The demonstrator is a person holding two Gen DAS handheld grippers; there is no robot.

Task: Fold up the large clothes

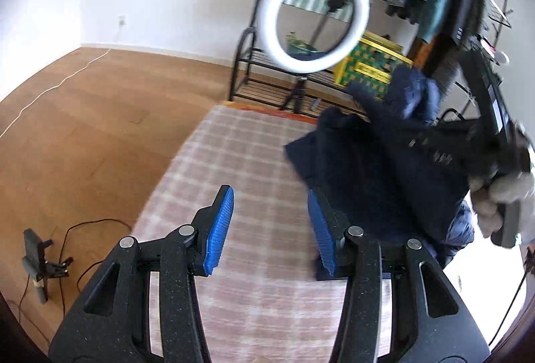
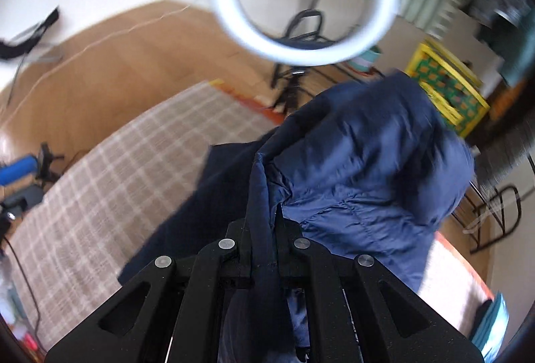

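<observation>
Right gripper (image 2: 264, 249) pinching one jacket (image 2: 364, 169) edge; left gripper (image 1: 271, 229) half open, empty. Risks slipping free, or bunching on the bed (image 1: 240, 155) from the one-sided hold.

No readable text anywhere; yellow crate (image 1: 371, 62) has a label panel, but it's too blurred to read.
</observation>
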